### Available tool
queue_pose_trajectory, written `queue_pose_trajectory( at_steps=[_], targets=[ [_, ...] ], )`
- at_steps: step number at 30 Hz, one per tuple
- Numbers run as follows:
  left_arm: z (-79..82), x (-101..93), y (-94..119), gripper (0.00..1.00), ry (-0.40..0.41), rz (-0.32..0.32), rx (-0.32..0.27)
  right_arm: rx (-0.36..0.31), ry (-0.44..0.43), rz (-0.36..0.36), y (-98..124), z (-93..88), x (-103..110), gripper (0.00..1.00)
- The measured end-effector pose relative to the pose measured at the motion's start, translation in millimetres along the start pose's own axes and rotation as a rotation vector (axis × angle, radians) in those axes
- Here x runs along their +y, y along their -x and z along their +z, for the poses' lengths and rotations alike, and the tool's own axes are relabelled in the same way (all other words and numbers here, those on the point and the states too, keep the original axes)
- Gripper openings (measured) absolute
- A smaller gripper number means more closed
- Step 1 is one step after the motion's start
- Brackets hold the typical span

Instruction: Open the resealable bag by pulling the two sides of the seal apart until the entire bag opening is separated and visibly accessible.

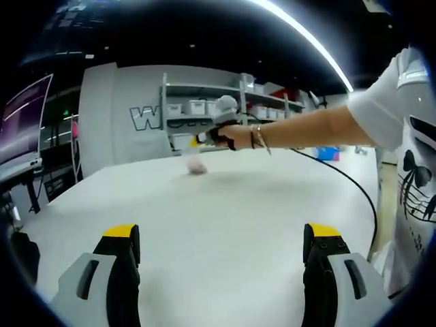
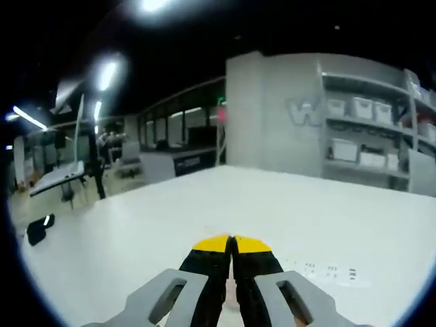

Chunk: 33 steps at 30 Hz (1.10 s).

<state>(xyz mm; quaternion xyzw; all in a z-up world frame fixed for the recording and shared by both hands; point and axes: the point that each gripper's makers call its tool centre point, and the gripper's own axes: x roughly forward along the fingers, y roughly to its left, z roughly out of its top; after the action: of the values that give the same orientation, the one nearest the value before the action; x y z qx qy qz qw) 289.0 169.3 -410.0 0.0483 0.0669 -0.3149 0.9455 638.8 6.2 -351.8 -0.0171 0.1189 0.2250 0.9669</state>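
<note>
In the left gripper view, a person's arm reaches across the white table [image 1: 204, 218], holding my right gripper [image 1: 199, 140] far off. A small clear resealable bag [image 1: 195, 163] with something pinkish inside hangs under its tip, its bottom at the table top. My left gripper [image 1: 221, 235] is low and near, open wide with nothing between its yellow-tipped fingers. In the right gripper view, my right gripper [image 2: 231, 242] is shut, and a clear strip of the bag [image 2: 327, 271] with small printed marks runs out to the right of it.
A black cable [image 1: 354, 187] trails over the table's right side. Behind the table stand grey shelves with white bins [image 1: 197, 107] [image 2: 368, 129]. A monitor [image 1: 24, 119] stands at the left. A small black object [image 2: 37, 228] lies beyond the table's left edge.
</note>
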Motion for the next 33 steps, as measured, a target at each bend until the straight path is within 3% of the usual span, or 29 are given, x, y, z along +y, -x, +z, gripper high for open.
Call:
queue_pose_trajectory(
  at_steps=[9,16,25,33],
  targets=[
    [1.3,-4.5,1.6,0.99,-0.004,-0.005,-0.003,0.062,0.004,0.083,2.9,-40.9,41.0,0.0],
    [4.2,-4.9,6.5,0.99,-0.008,0.003,-0.011,0.096,0.026,0.118,10.7,-60.4,62.1,0.04],
    [8.8,-8.0,10.2,0.99,-0.015,-0.001,-0.021,0.104,0.041,0.139,25.8,-70.2,78.2,0.07],
    [11.2,-9.1,11.8,0.98,-0.021,0.001,-0.024,0.105,0.057,0.135,26.2,-68.1,75.5,0.08]
  ],
)
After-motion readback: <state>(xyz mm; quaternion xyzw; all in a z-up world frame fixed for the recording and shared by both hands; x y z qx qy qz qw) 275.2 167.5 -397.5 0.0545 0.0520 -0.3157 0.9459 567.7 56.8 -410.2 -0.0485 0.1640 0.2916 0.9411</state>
